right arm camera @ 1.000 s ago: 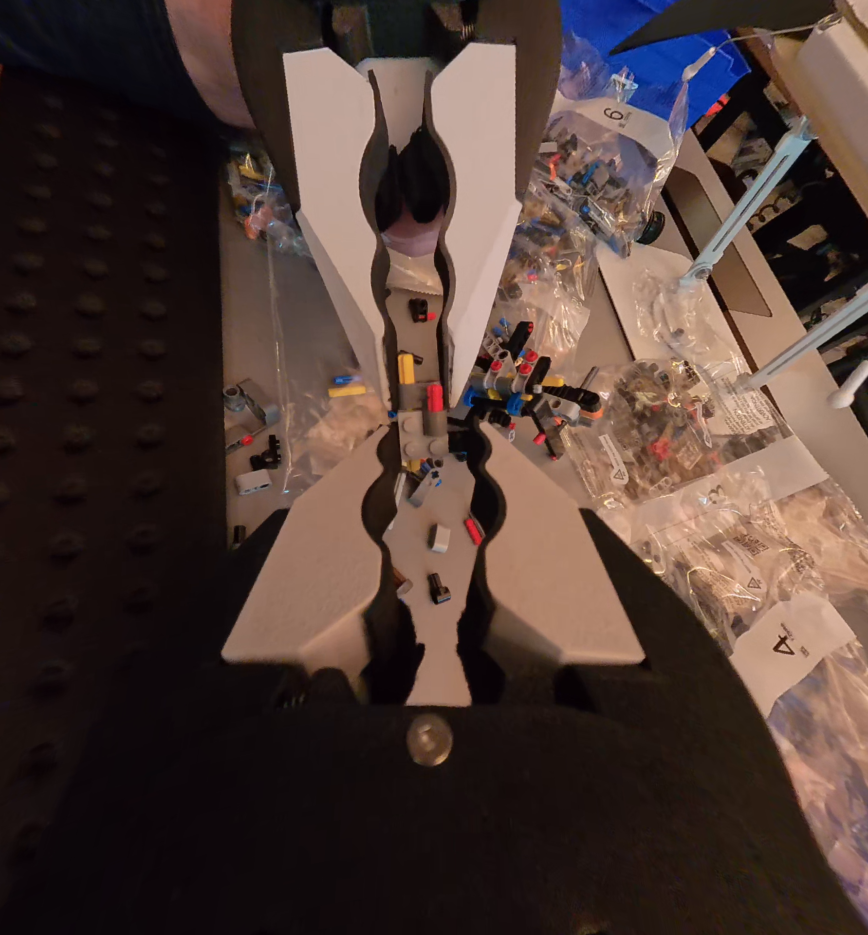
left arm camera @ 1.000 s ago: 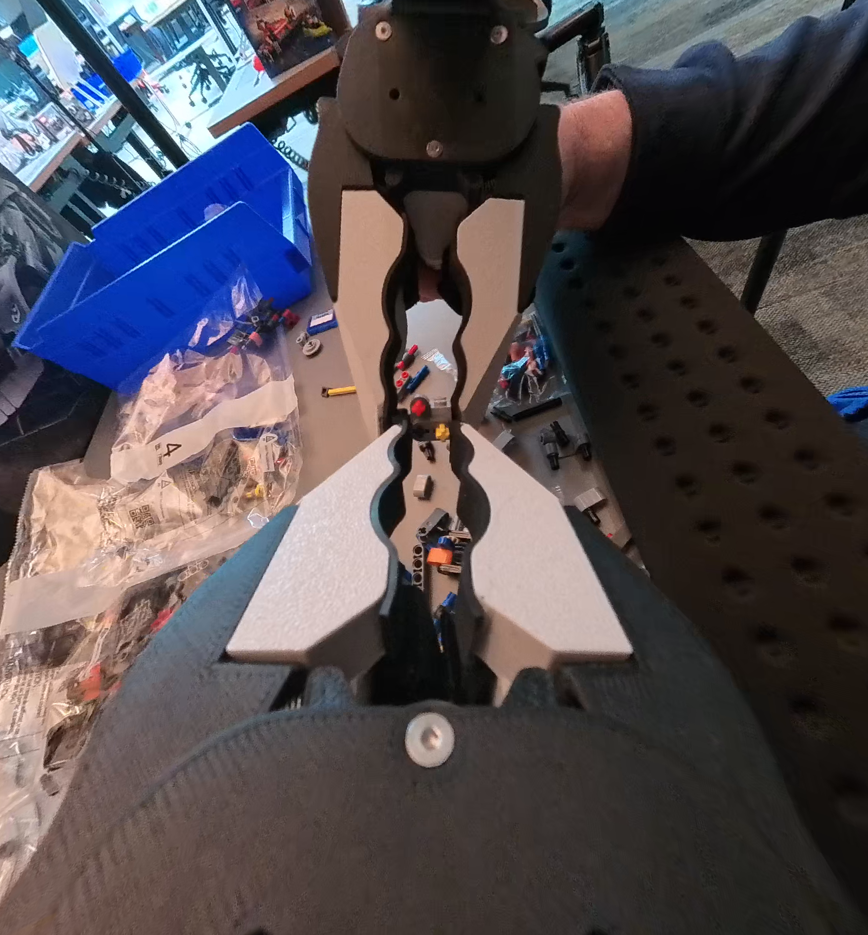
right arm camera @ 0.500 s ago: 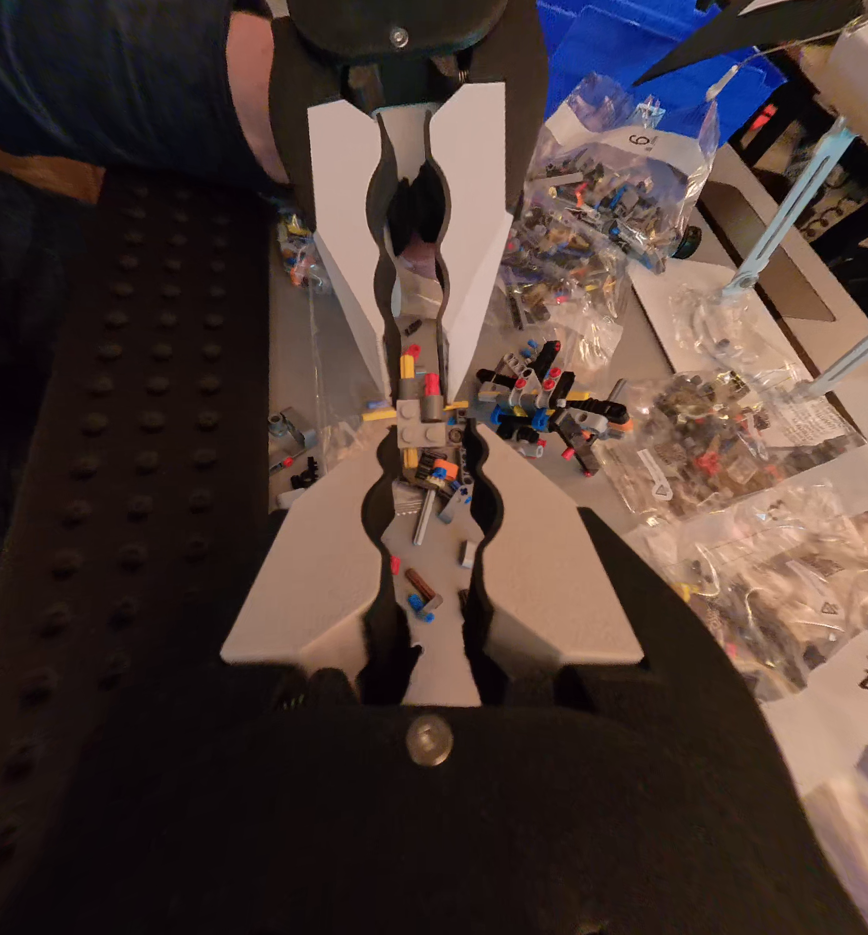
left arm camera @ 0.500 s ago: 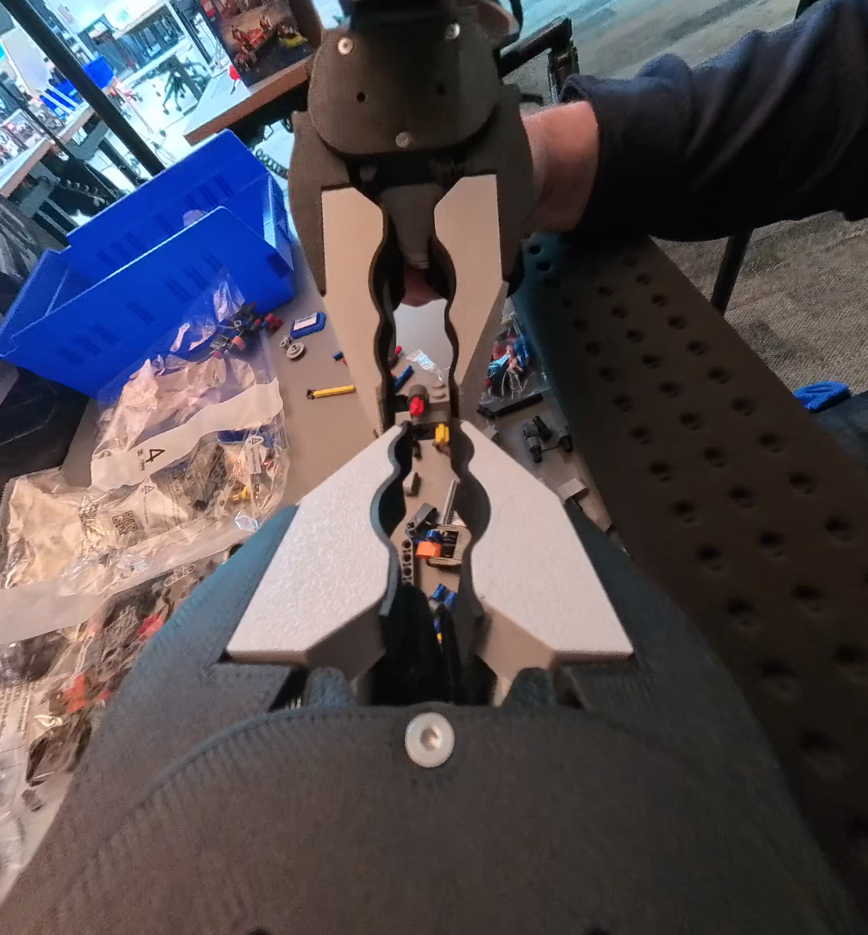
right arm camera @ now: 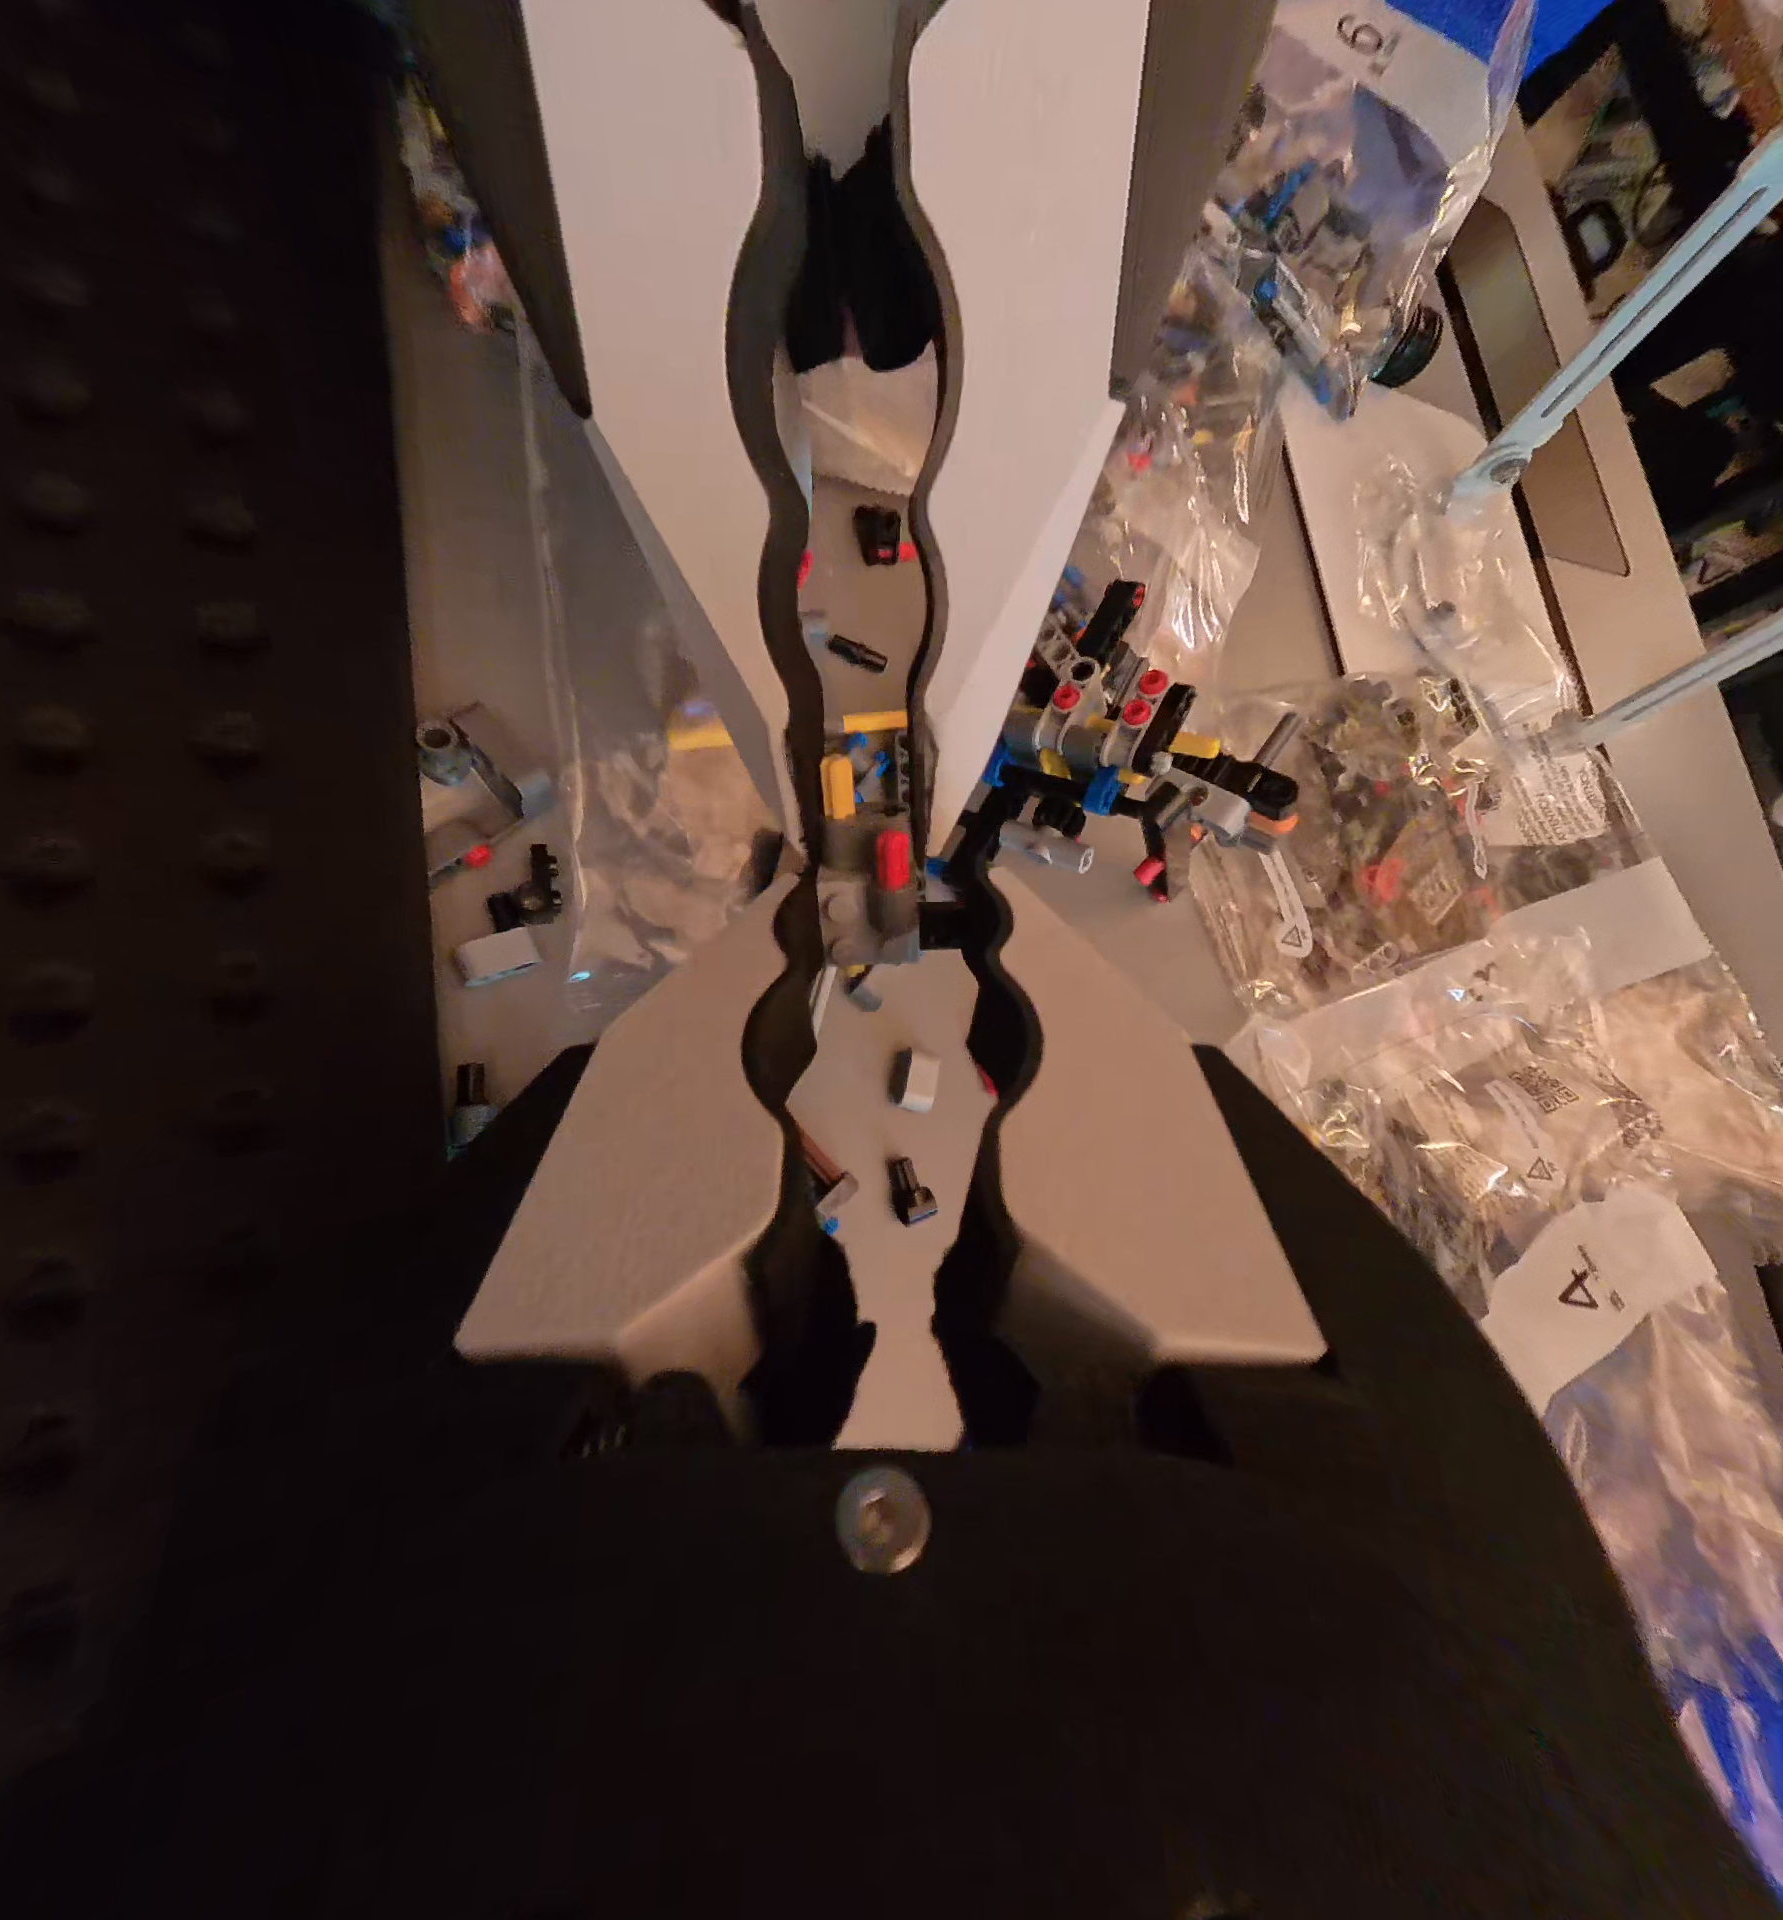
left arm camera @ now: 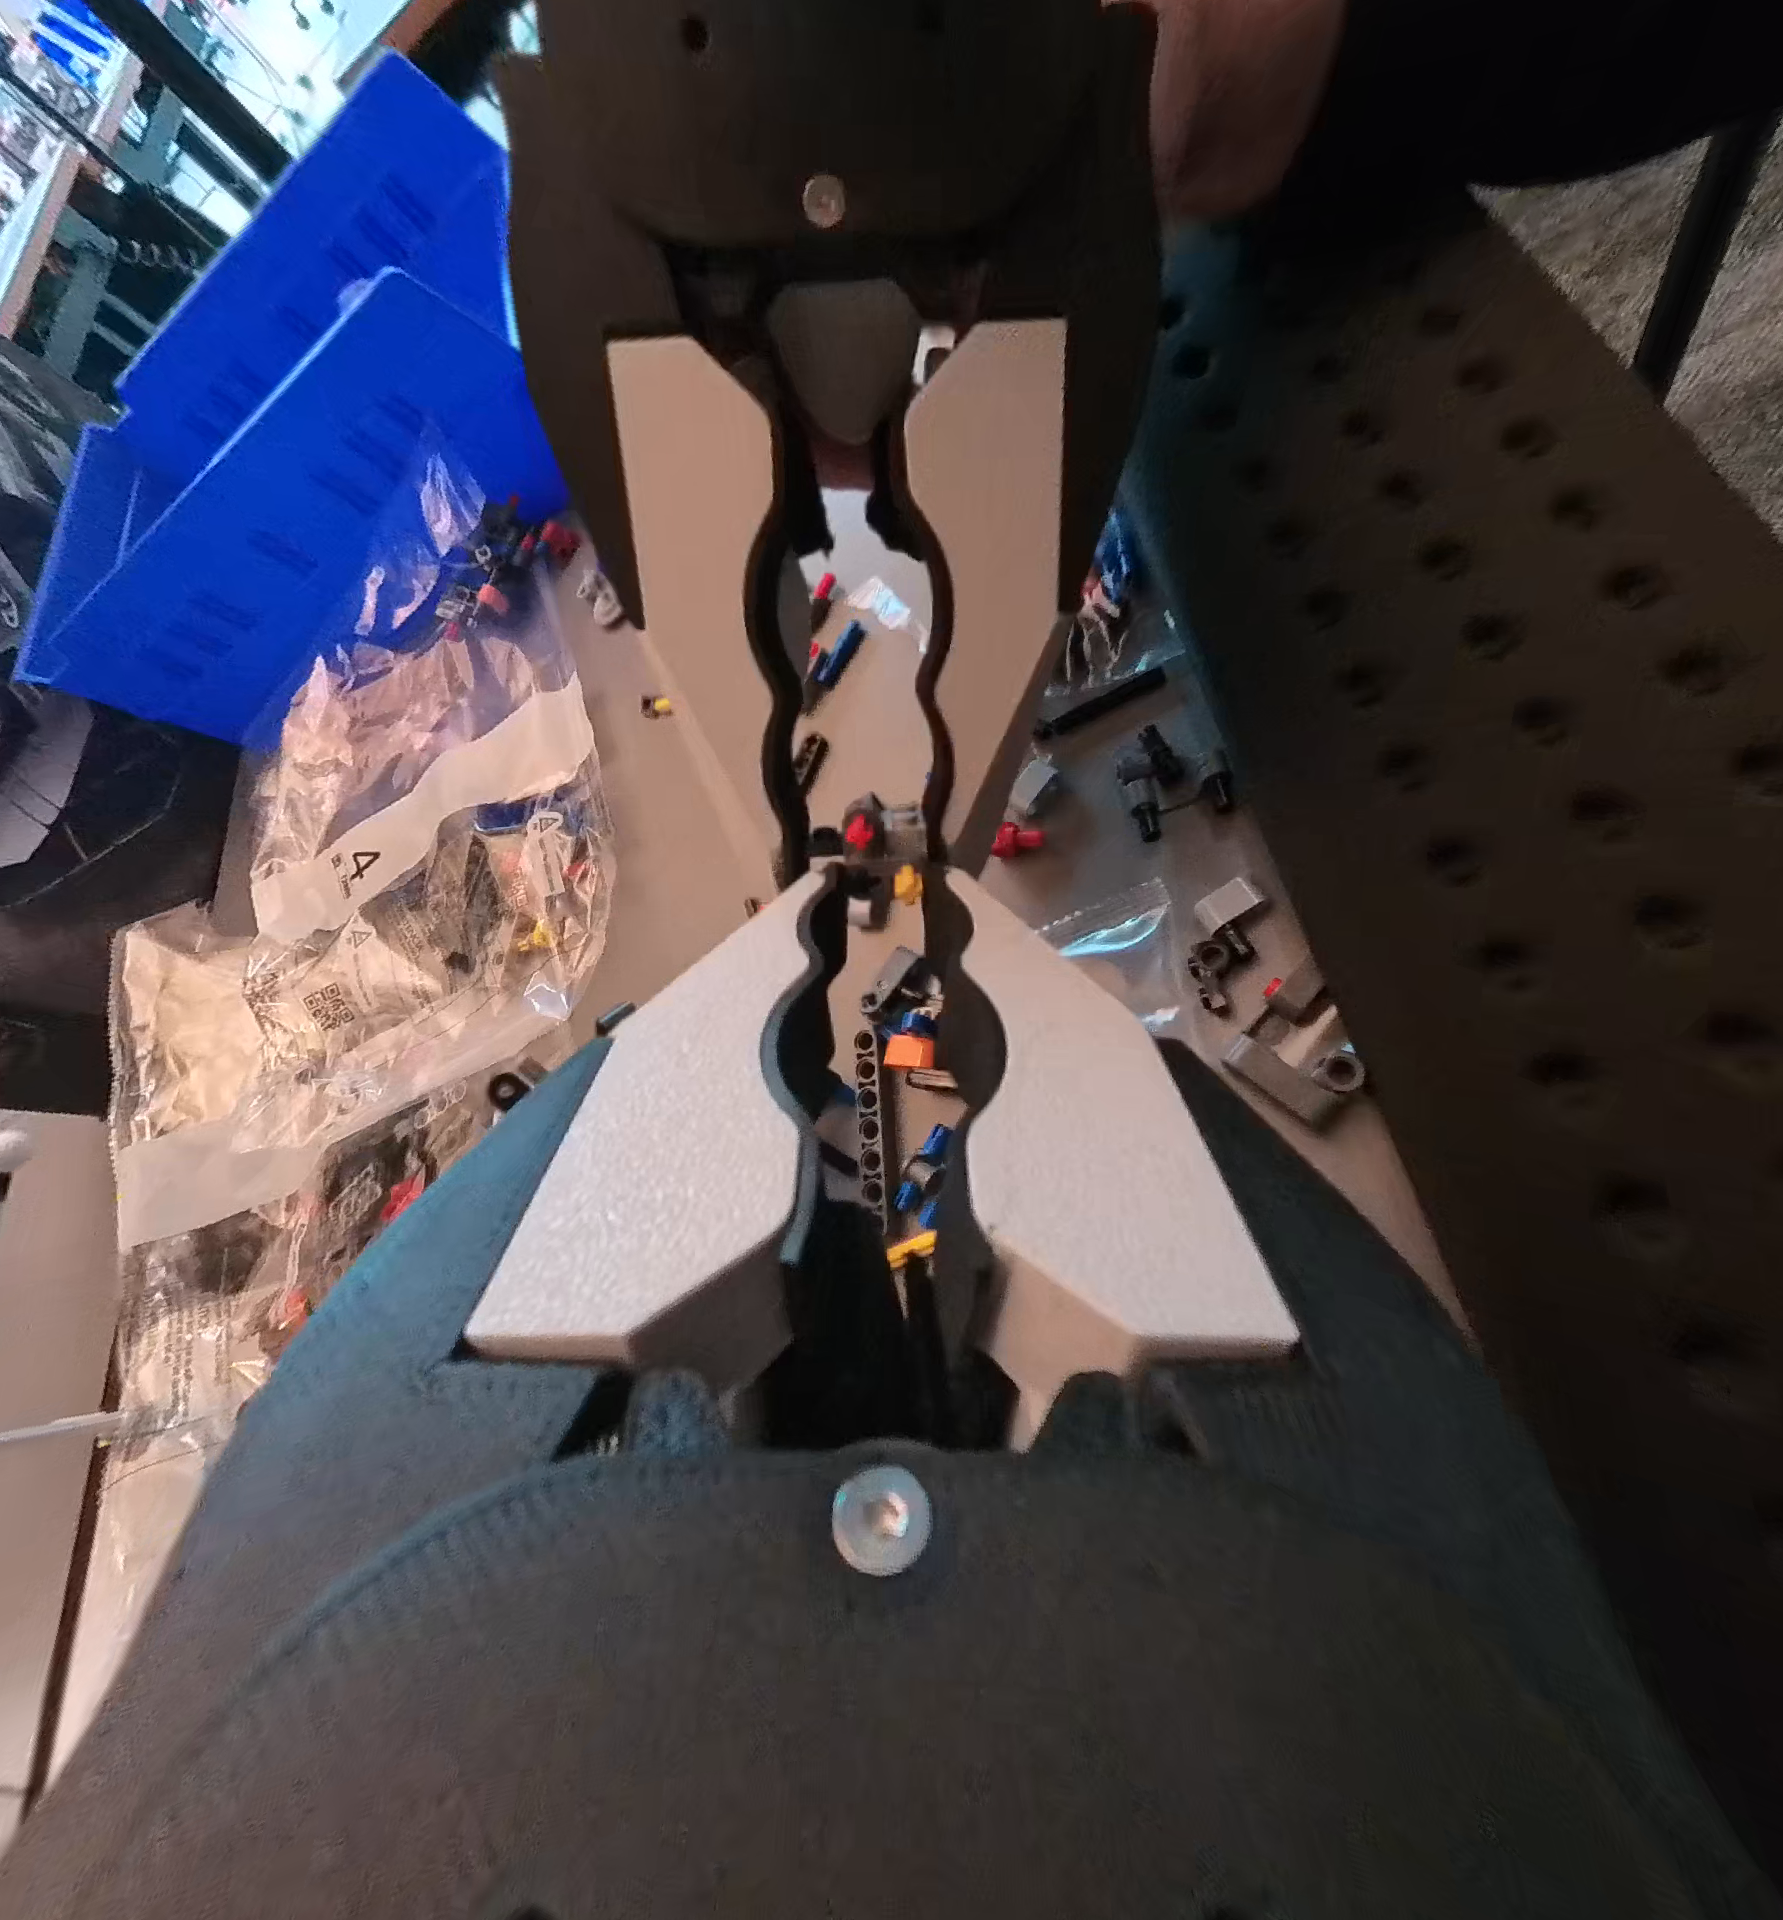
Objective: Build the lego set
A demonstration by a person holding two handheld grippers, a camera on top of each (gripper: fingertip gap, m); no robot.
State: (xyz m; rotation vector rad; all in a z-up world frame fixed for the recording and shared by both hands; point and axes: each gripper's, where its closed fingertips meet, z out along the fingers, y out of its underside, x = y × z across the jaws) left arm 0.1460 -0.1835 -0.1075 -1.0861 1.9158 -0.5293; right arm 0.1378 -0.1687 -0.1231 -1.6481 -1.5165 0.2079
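Step in hand: the two grippers are meeting tip to tip above the table [left arm camera: 679, 748], and between them they are holding a small grey sub-assembly [right arm camera: 871, 899] with a red pin; judged from this, the person is pressing two parts together, mid-build.
Left gripper: the left gripper [left arm camera: 882, 883] is pinching the near end of that sub-assembly [left arm camera: 876, 831], its fingers nearly together.
Right gripper: the right gripper [right arm camera: 866, 904] is pinching the grey studded piece with the red pin; its fingers are standing narrowly apart around it.
Task's thing: the sub-assembly is hanging in the air between both tips, over loose parts on the middle of the table. A larger built section [right arm camera: 1105, 758], black, grey, blue and yellow, is lying on the table just right of the right gripper's tips.
Next move: it is likely calling for a straight push along the shared line until the parts seat, with neither grip twisting; whether they are already seated cannot be told.
Left wrist view only: it is showing the blue bins [left arm camera: 274, 436] at the table's far left and a dark perforated panel [left arm camera: 1541, 779] along the right edge.
Right wrist view only: it is showing the built section, the yellow part behind the grey piece, and sealed parts bags [right arm camera: 1489, 1101] toward the right edge.
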